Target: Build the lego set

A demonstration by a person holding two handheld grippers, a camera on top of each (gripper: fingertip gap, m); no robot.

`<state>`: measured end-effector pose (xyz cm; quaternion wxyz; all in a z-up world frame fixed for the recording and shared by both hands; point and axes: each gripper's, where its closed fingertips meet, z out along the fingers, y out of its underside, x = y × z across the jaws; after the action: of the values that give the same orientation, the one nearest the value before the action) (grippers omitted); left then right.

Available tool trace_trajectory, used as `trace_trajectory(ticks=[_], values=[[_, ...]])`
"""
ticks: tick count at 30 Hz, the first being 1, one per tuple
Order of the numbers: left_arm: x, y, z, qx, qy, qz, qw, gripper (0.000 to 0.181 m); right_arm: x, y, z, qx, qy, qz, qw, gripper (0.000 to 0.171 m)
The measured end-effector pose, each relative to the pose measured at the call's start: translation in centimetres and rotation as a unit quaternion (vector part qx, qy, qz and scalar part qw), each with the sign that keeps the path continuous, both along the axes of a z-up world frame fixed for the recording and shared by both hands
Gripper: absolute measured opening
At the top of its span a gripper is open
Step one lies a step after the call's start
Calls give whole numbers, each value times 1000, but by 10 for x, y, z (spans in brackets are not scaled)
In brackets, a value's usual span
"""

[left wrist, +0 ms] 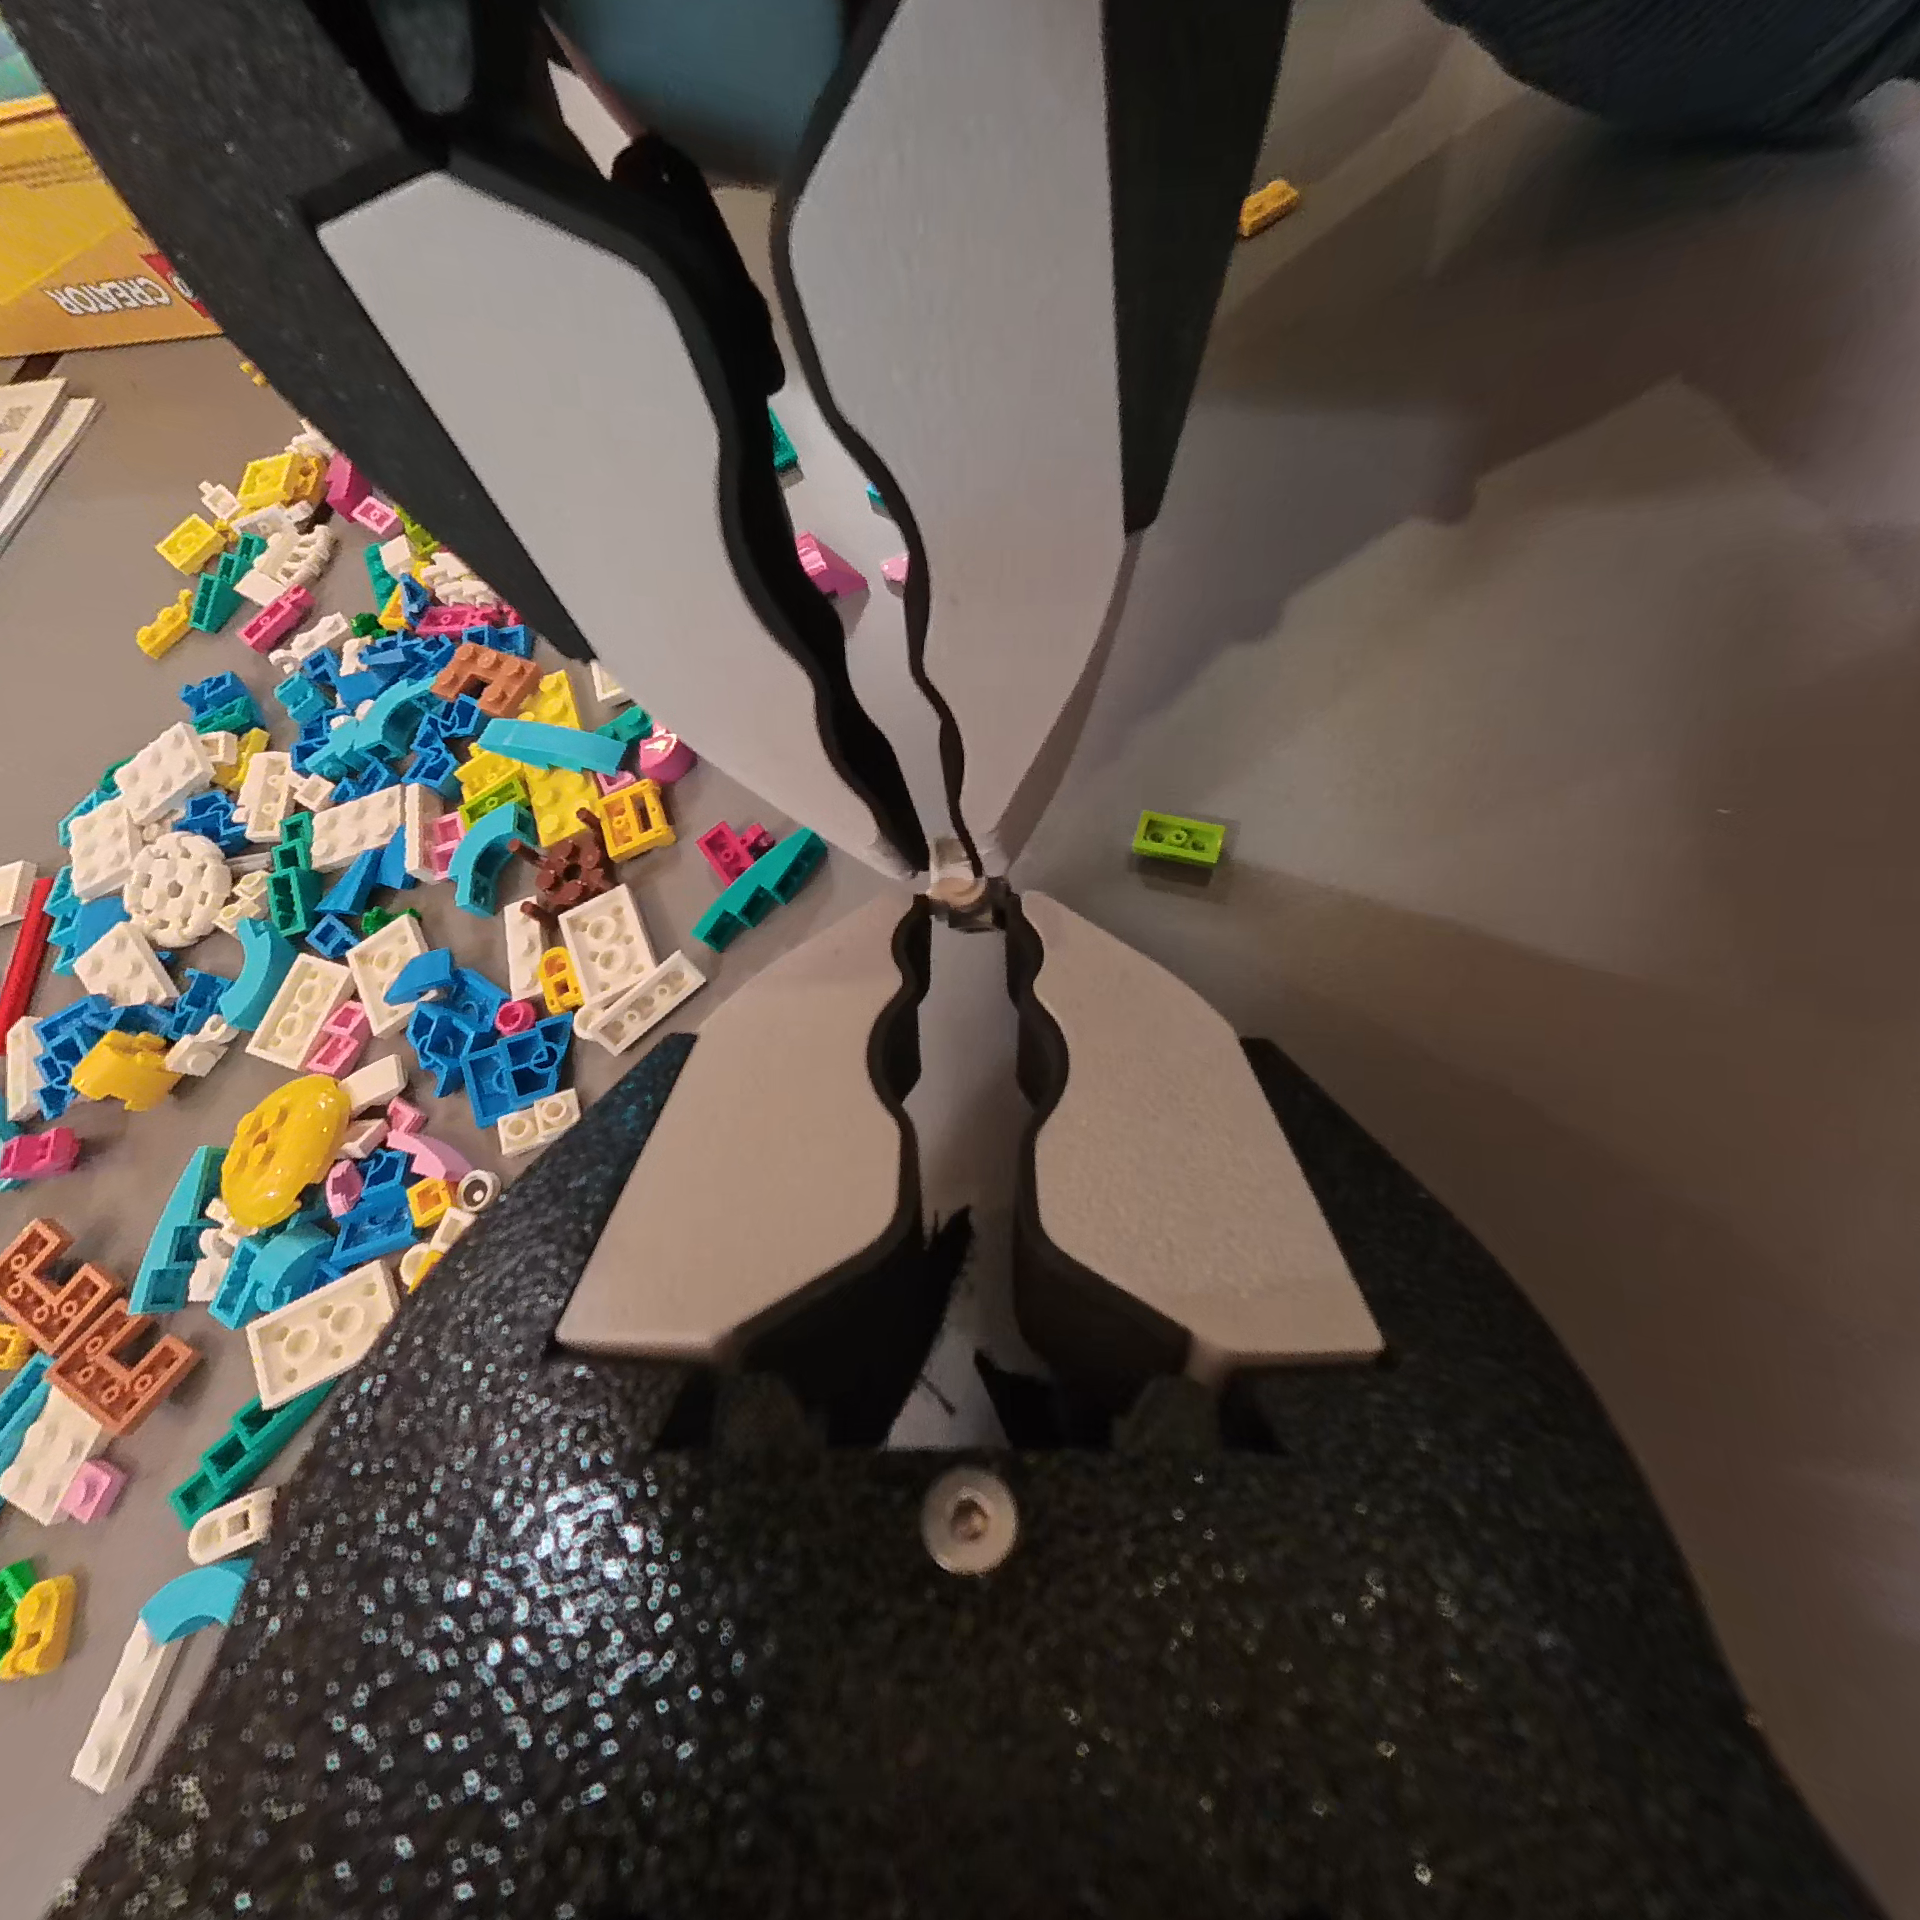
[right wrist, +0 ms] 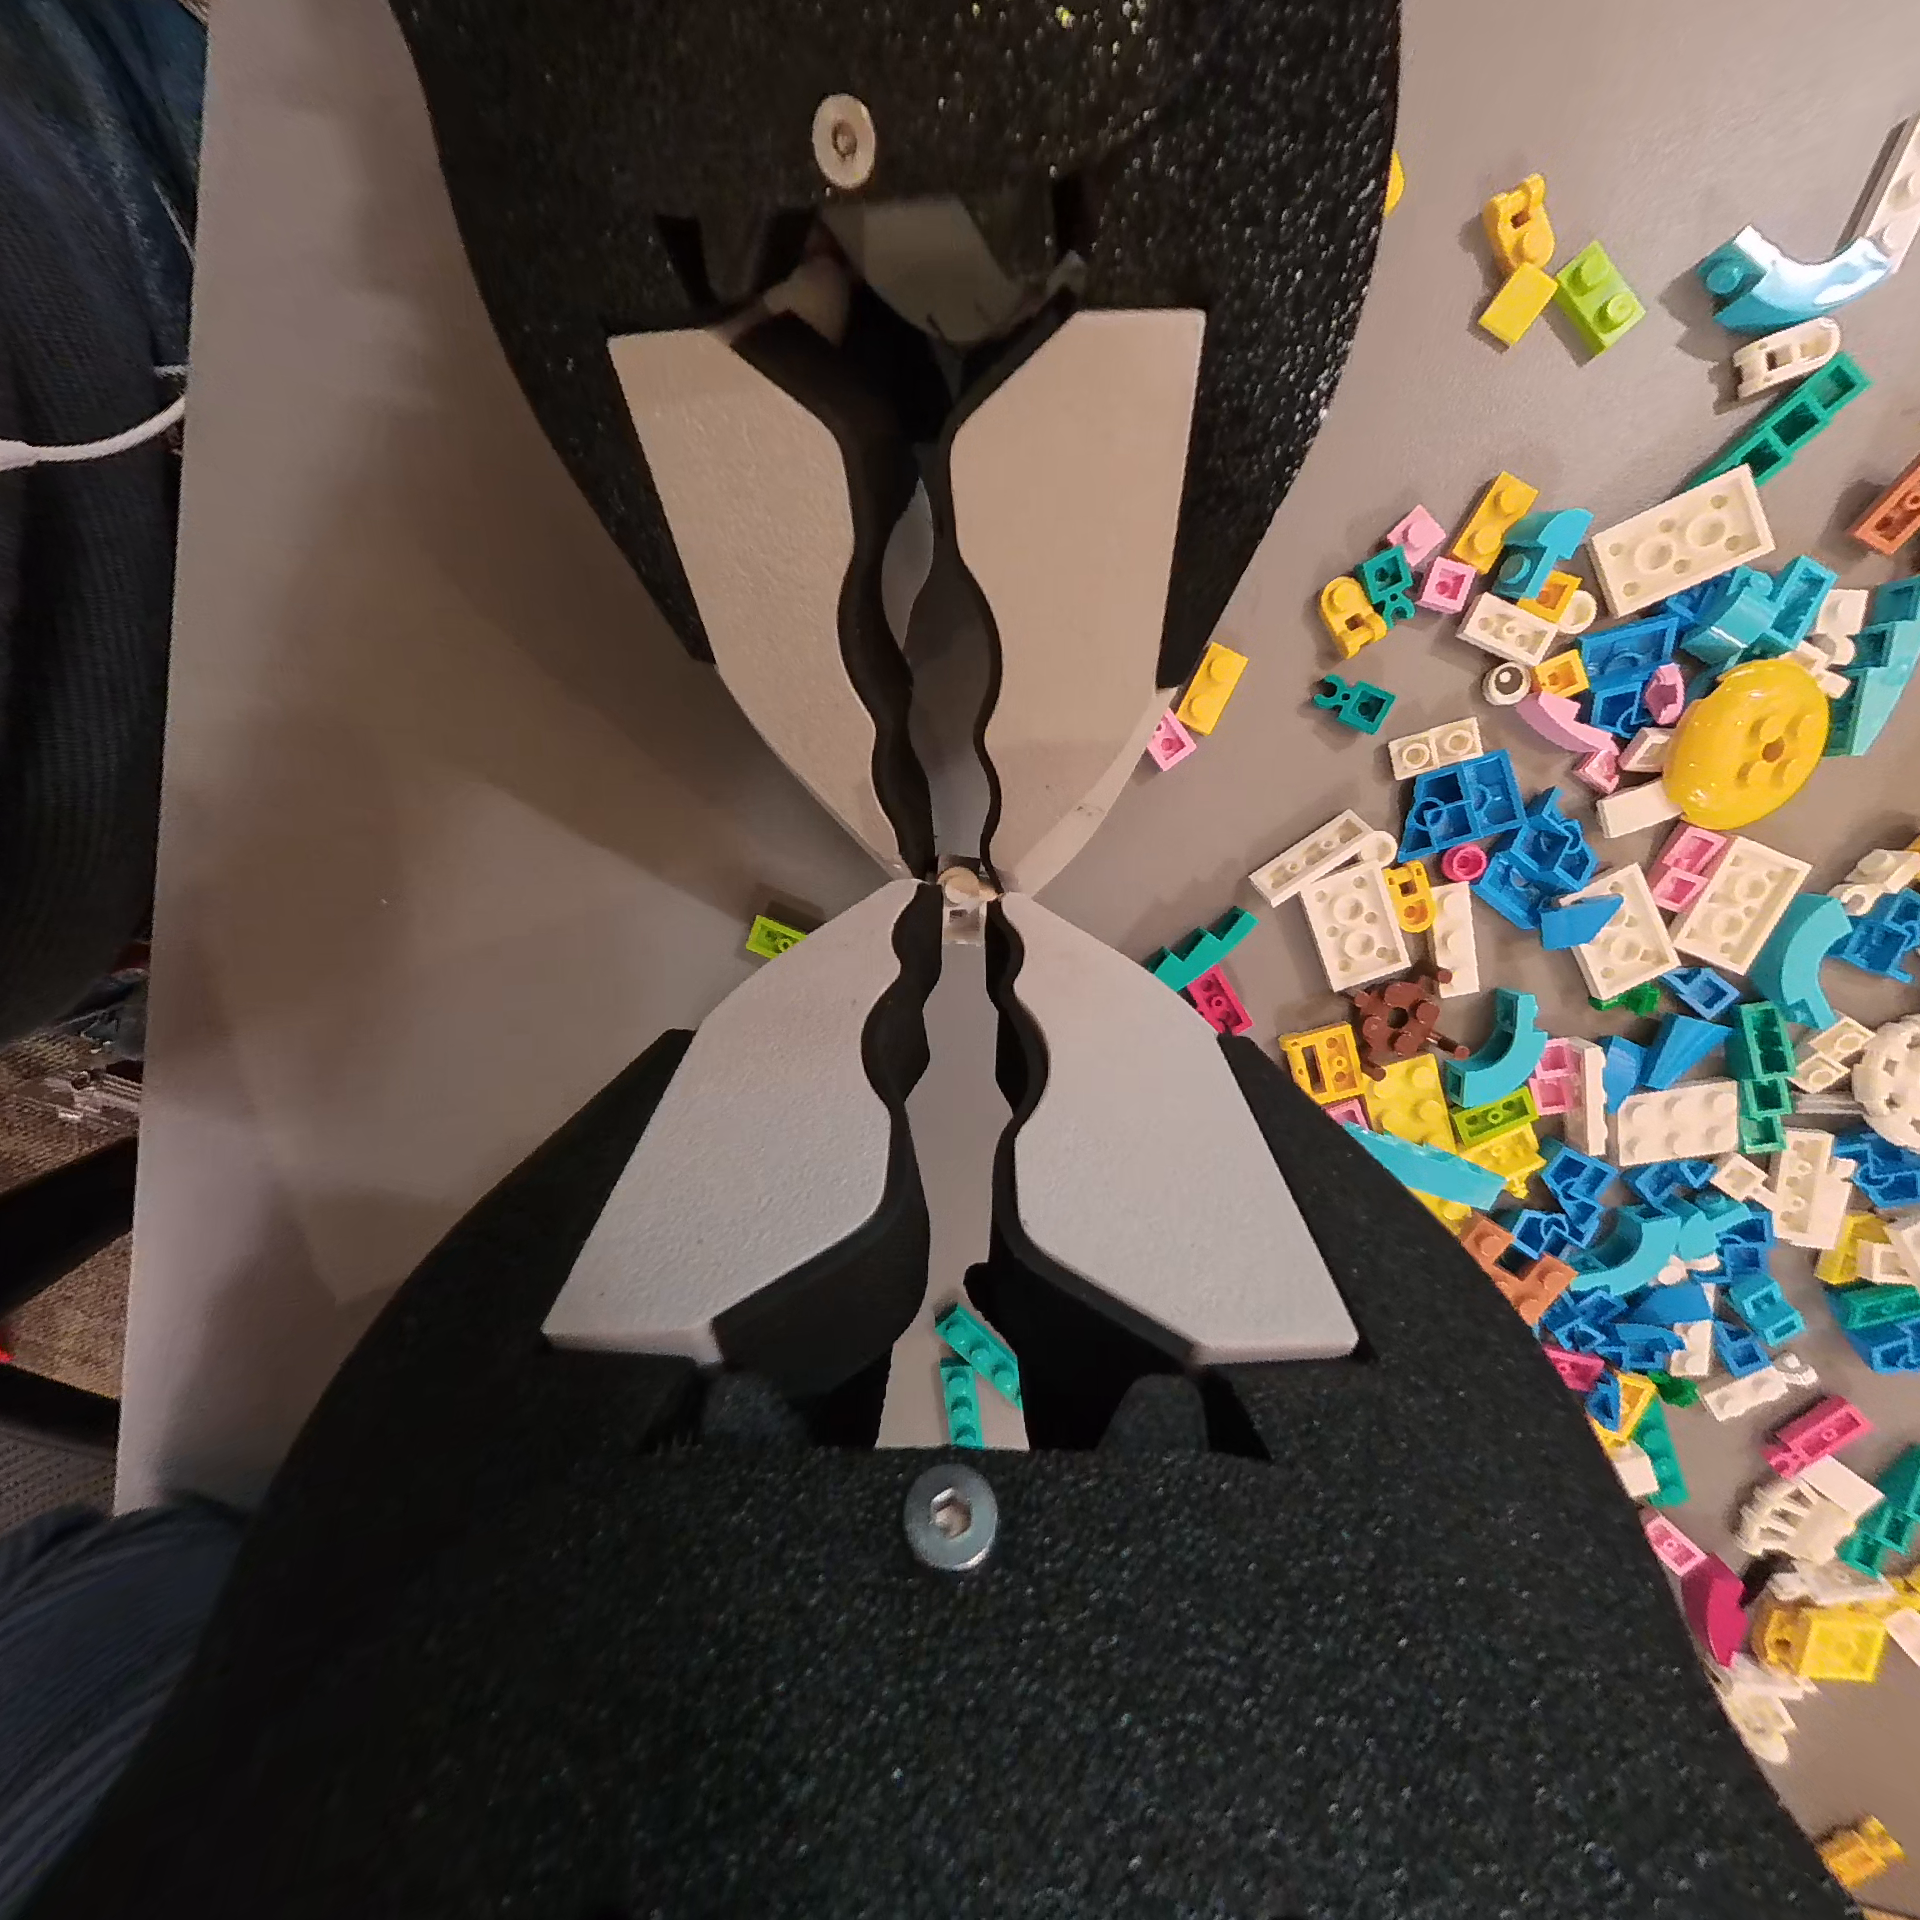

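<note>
left tongs [left wrist: 961, 902]: nearly closed, tips pinching the small white piece [left wrist: 958, 883] from the near side in the left wrist view; the same tongs come in from the top in the right wrist view.
right tongs [right wrist: 964, 902]: nearly closed, tips pinching the same white piece [right wrist: 961, 885] from the opposite side; the two pairs of tips meet nose to nose around it.
white piece: tiny, rounded, held between both tongs above the grey worktop [left wrist: 1558, 935]; its exact shape is too small to tell.
lime brick [left wrist: 1179, 837]: lies flat on the worktop just beside the white piece, on the side away from the pile; apart from it.
pile [left wrist: 343, 883]: loose bricks in blue, white, yellow, pink, teal and brown, spread on the worktop on the other side of the white piece, near but not touching it.
yellow disc [right wrist: 1754, 746]: in the pile, well apart from the white piece.
teal bricks [right wrist: 971, 1371]: seen through the gap between the right tongs' fingers, behind the white piece.
box [left wrist: 73, 260]: yellow, beyond the pile, far from the white piece.
</note>
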<state>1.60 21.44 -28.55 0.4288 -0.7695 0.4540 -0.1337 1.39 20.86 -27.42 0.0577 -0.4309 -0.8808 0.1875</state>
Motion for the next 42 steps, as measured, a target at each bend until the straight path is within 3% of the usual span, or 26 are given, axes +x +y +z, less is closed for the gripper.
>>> trace_trajectory(ticks=[5, 11, 18, 23, 28, 42], values=[[-2, 1, 1, 2, 0, 4, 1000, 14, 0, 5, 7, 8, 18, -6, 1000, 12], [-11, 6, 13, 11, -17, 19, 1000, 13, -6, 15, 38, 44, 136, 25, 989, 29], [-19, 5, 35, -14, -98, 26, 995, 13, -16, 2, 50, 187, 305, 138, 924, 48], [-14, -4, 53, -61, -189, -9, 980, 13, -16, -6, 51, 190, 375, 167, 892, 46], [-7, -12, 61, -108, -257, -40, 960, 13, -17, -19, 57, 120, 403, 169, 892, 36], [-3, -20, 65, -147, -296, -67, 941, 13, -16, -21, 54, 114, 397, 177, 894, 20]])
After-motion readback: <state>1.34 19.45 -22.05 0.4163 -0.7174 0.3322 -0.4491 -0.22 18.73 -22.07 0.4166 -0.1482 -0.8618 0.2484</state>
